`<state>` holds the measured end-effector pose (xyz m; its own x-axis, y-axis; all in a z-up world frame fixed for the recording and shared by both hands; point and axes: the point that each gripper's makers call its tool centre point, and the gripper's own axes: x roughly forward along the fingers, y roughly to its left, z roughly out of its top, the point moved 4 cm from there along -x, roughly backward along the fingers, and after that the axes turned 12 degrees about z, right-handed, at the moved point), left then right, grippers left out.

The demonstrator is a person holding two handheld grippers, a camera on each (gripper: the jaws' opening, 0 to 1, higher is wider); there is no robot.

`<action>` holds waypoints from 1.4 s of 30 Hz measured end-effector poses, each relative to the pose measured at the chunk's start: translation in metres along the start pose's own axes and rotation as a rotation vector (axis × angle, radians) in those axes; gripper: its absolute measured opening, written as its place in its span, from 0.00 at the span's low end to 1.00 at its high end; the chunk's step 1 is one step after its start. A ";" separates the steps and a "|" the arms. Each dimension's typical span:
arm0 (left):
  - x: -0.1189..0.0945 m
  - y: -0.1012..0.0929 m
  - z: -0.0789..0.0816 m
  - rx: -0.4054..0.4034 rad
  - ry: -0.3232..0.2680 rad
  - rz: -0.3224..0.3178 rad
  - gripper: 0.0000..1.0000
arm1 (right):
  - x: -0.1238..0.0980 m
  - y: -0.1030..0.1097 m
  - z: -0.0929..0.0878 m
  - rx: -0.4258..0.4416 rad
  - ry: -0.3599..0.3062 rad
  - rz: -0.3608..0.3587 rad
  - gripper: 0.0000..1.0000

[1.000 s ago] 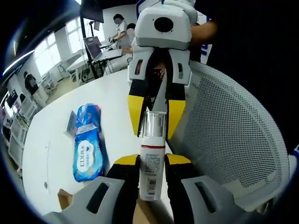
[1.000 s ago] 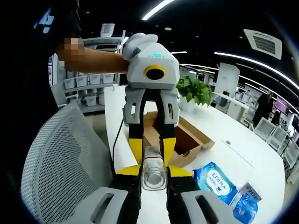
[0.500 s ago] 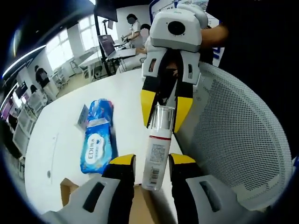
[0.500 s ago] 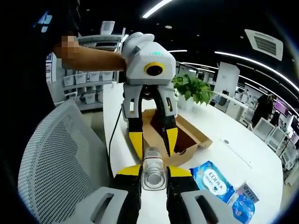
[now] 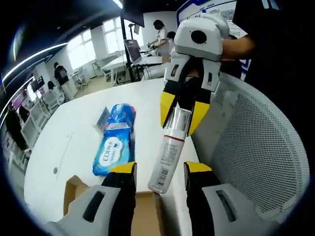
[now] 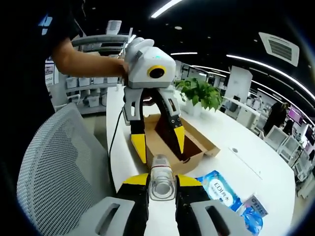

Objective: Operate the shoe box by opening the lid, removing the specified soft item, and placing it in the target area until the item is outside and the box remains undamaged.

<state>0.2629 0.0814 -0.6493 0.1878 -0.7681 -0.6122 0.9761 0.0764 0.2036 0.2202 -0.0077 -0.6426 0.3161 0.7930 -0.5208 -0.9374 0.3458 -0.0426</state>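
Note:
A white bottle with a clear cap (image 5: 170, 152) hangs in the air between the two grippers, which face each other. My right gripper (image 5: 182, 110) is shut on the cap end (image 6: 161, 179). In the left gripper view my left gripper (image 5: 160, 169) is open, its yellow tips standing clear on both sides of the bottle's base. Seen from the right gripper view, the left gripper (image 6: 159, 145) spreads wide above the open brown shoe box (image 6: 197, 140) on the white table (image 6: 241, 152). A blue wipes pack (image 5: 113, 150) lies flat on the table beside the box corner (image 5: 74, 189).
A white mesh chair (image 5: 256, 147) stands close by, at the table edge (image 6: 49, 167). A second blue pack (image 5: 120, 113) and a small box (image 6: 253, 201) lie past the wipes. A potted plant (image 6: 199, 93) stands behind the shoe box. People work at desks (image 5: 160, 34) far off.
My left gripper has opened, let go of the bottle's base and drawn back a little. The right gripper keeps its hold on the cap.

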 end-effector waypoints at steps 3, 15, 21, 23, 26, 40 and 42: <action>-0.004 0.003 -0.001 -0.039 -0.017 0.033 0.41 | -0.001 -0.004 0.000 -0.003 0.005 -0.003 0.15; -0.017 0.009 -0.019 -0.104 -0.018 0.122 0.50 | -0.007 -0.023 0.000 -0.028 0.056 0.010 0.15; -0.027 0.013 -0.022 -0.145 -0.039 0.187 0.53 | -0.009 -0.036 0.001 -0.049 0.075 0.036 0.15; -0.030 0.014 -0.023 -0.166 -0.046 0.199 0.55 | -0.010 -0.040 0.002 -0.057 0.082 0.041 0.15; -0.036 0.016 -0.026 -0.192 -0.055 0.237 0.55 | -0.012 -0.049 0.004 -0.070 0.095 0.046 0.15; -0.059 0.019 -0.046 -0.299 -0.063 0.348 0.67 | -0.011 -0.086 0.014 -0.156 0.180 0.088 0.15; -0.064 0.020 -0.049 -0.313 -0.066 0.366 0.69 | -0.011 -0.092 0.015 -0.168 0.197 0.090 0.15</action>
<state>0.2759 0.1631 -0.6440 0.5277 -0.6927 -0.4917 0.8350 0.5292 0.1507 0.3054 -0.0407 -0.6205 0.2114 0.6980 -0.6842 -0.9767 0.1776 -0.1206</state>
